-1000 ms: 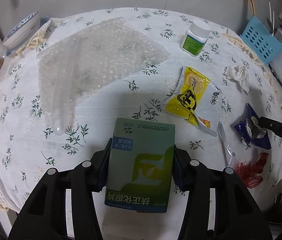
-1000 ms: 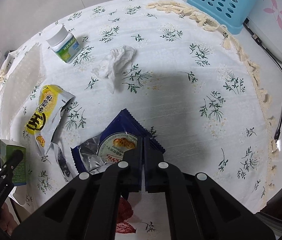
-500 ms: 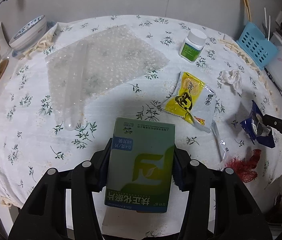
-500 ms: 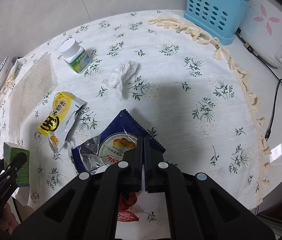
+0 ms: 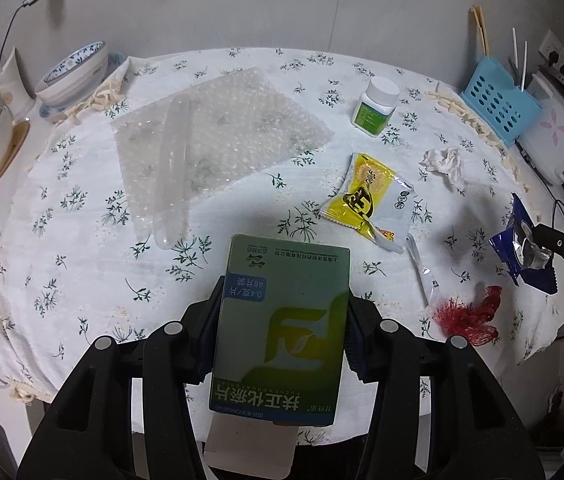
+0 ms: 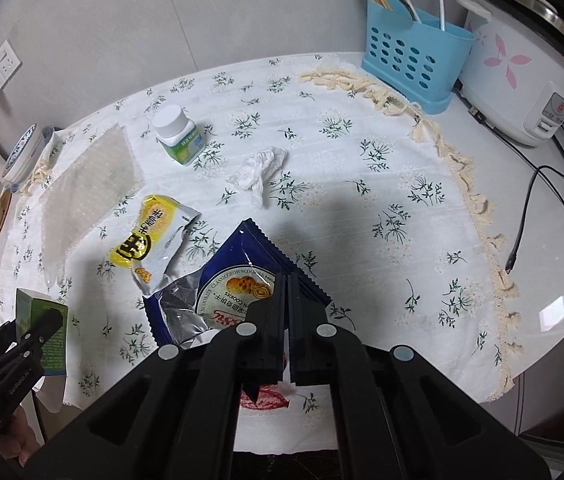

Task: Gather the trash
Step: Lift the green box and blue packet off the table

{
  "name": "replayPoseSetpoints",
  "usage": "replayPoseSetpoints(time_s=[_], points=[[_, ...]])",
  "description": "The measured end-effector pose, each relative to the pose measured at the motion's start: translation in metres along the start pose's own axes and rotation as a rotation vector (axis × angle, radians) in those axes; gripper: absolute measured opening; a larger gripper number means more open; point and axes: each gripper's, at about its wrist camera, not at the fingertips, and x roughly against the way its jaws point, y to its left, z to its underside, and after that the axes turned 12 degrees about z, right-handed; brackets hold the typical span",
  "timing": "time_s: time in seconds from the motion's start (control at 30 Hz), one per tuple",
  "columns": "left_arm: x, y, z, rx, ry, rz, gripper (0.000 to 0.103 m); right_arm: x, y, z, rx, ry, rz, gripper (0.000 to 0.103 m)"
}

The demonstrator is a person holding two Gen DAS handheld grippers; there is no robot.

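Green cardboard box (image 5: pixel 282 328) is sitting clamped between our left gripper's (image 5: pixel 282 320) jaws at lower centre; our right gripper (image 6: pixel 287 292) is pinching the blue cookie wrapper (image 6: pixel 238 280), jaws together, above the surface (image 6: pixel 362 208).

Two matte black gripper (image 5: pixel 282 320) frames with round silver screw heads, white lettering

Left gripper (image 5: pixel 282 320) angled steeply down, black jaws clamped on the sides of a green cardboard medicine box (image 5: pixel 282 328). Right gripper (image 6: pixel 287 292) likewise tilted down, jaws pinched together on a dark blue foil cookie wrapper (image 6: pixel 242 280).
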Motion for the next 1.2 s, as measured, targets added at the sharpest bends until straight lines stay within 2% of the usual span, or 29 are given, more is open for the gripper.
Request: replayPoseSetpoints(time_s=[0.63, 1.2], points=[[0.062, 0.0, 0.021, -0.026, -0.05, 0.011, 0.049, 0.071, 0.01, 0.033, -0.004, -0.101, -0.036, 0.0], [0.108, 0.008, 0.06, -0.023, -0.067, 0.028, 0.049, 0.121, 0.024, 0.078, 0.018, -0.151, -0.103, 0.0]])
